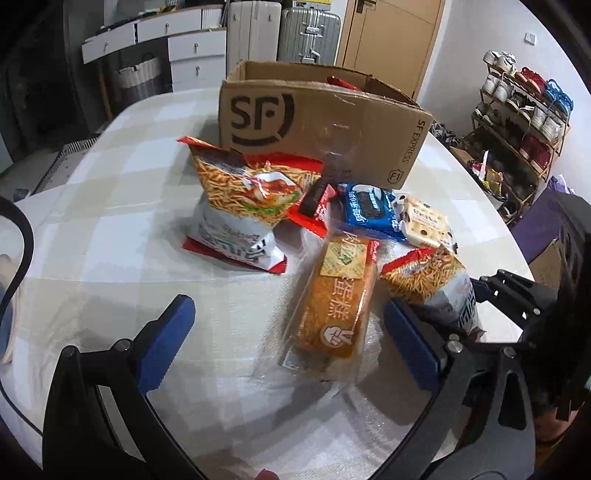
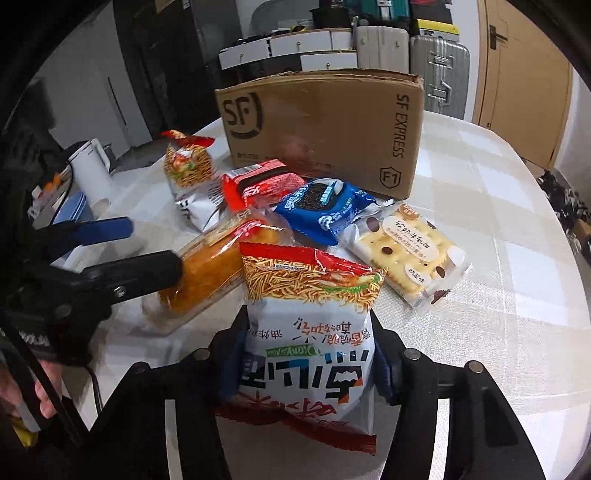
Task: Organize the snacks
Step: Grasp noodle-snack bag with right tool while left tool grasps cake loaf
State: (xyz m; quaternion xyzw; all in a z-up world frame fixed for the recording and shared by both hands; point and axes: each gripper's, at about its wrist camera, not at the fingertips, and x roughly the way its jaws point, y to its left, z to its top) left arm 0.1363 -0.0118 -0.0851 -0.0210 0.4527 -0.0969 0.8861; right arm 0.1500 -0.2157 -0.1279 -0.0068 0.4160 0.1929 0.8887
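the right gripper [image 2: 306,373] is clamped on a bag of noodle snacks [image 2: 312,332], its blue pads pressing the white lower part of the bag from both sides. the bag lies on the checked tablecloth [image 2: 498,295] at the near edge of the snack pile, its red top edge towards the cardboard box [image 2: 325,133].

the left gripper [image 1: 284,332] stands wide apart over a long cake in a clear wrapper [image 1: 332,291]. one blue pad is well to the left of the cake on bare cloth, the other sits just beside its right side; neither pad presses on it. in the right wrist view the same gripper comes in from the left, one black finger [image 2: 147,269] overlapping the end of the cake.

behind the cake lie a red packet [image 2: 258,184], a blue cookie pack [image 2: 325,210] and a pack of pale crackers [image 2: 406,251], all close together and partly overlapping. a second bag of noodle snacks [image 1: 240,199] leans near the left front corner of the box. the box stands open on the table, with something red showing inside it [image 1: 341,83]. a shoe rack [image 1: 524,122] stands off to the right, suitcases [image 1: 288,29] behind.
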